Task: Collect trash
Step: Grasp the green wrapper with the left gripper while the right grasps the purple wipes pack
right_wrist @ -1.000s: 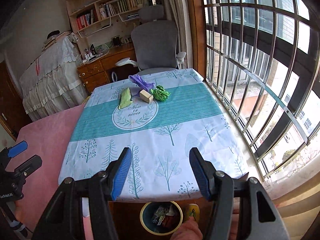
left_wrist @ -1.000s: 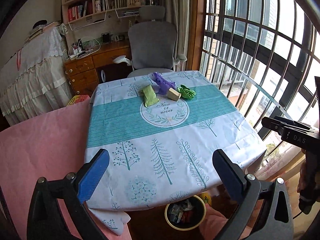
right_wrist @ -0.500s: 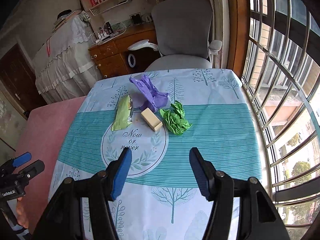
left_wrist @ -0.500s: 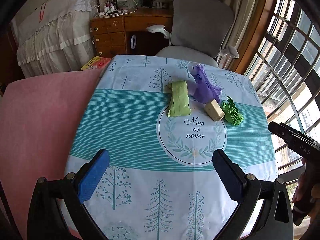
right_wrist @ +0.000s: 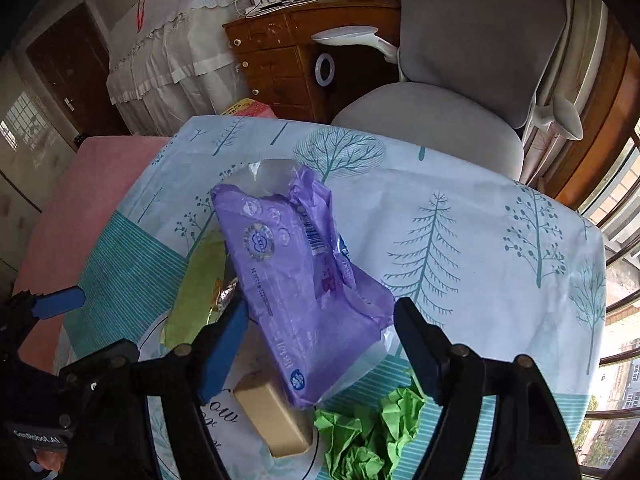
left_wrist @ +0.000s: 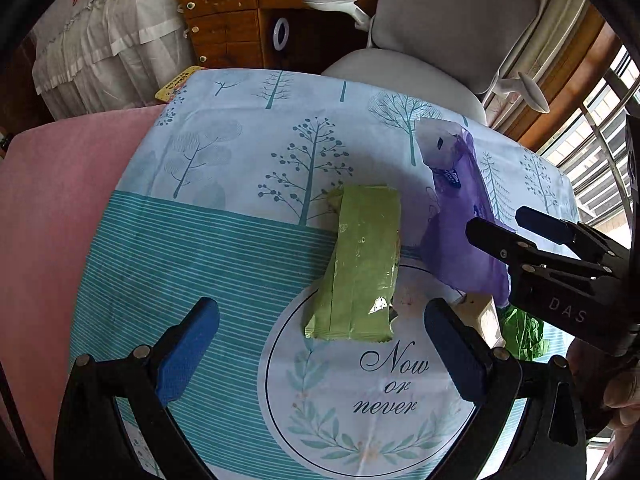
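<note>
Between the spread blue pads of the left gripper (left_wrist: 322, 350) lies the near end of a green wrapper (left_wrist: 360, 268), flat on the tablecloth (left_wrist: 224, 248) and reaching the printed circle; the jaws stand wide apart and hold nothing; just right of the wrapper sits a purple bag (left_wrist: 460, 216), with the right gripper (right_wrist: 320, 336) over its near end; that gripper is also open, its 2 pads flanking the purple bag (right_wrist: 296, 272) without pinching it; below it a tan block (right_wrist: 272, 416) touches the bag's edge, and crumpled green paper (right_wrist: 368, 436) lies just right of the block; a grey chair (right_wrist: 452, 96) stands beyond the table.
</note>
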{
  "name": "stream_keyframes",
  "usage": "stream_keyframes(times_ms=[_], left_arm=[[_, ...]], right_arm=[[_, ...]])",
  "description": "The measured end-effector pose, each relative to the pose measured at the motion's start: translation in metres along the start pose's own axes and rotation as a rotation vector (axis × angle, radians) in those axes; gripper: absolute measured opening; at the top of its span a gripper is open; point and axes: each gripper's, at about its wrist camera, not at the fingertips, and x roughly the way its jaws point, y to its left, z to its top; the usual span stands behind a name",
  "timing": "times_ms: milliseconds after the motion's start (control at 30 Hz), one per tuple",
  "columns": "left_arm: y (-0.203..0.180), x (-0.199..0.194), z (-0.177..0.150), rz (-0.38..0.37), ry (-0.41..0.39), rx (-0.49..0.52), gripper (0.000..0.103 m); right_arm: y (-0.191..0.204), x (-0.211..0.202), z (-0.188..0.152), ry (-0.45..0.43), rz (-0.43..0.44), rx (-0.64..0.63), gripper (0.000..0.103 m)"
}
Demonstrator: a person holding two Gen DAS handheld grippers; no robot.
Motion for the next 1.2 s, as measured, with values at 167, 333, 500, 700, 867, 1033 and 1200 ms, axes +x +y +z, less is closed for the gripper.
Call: stream_keyframes(times_ms=[167,333,500,700,867,1033,1200], left_arm=[[-0.006,0.023,0.016,-0.017,0.028,-0.032,0.102],[-0.015,0.048,0.024,-0.038,0.067,-0.04,0.102],[-0.021,0.071,0.027,-0.048,0.111,-0.035,0.093],[-0.038,0.079,0.023,0.043,0.105,0.068,0.06],[-0.036,0.065,0.019,0.009,0.096,0.058,0.023],[-0.033,0.025,0.004,-0.013,0.019,0.082,0.02],[-0.022,-0.034,-0.022,-0.077,-0.051,0.106,0.019]], right_arm=[[-0.011,0.028,0.012,0.042,0.039,0.027,0.075],[-0.016,0.036,0.002,0.067,0.03,0.019,0.037],[-0.026,0.03,-0.007,0.04,0.04,0.068,0.02],[-0.029,0.013,-0.011,-0.028,0.022,0.106,0.011],[-0.027,-0.014,-0.015,-0.098,0.011,0.142,0.011],[-0.02,-0.055,-0.025,-0.179,0.013,0.184,0.01],[-0.002,-0.108,-0.048,-0.262,0.038,0.246,0.01]])
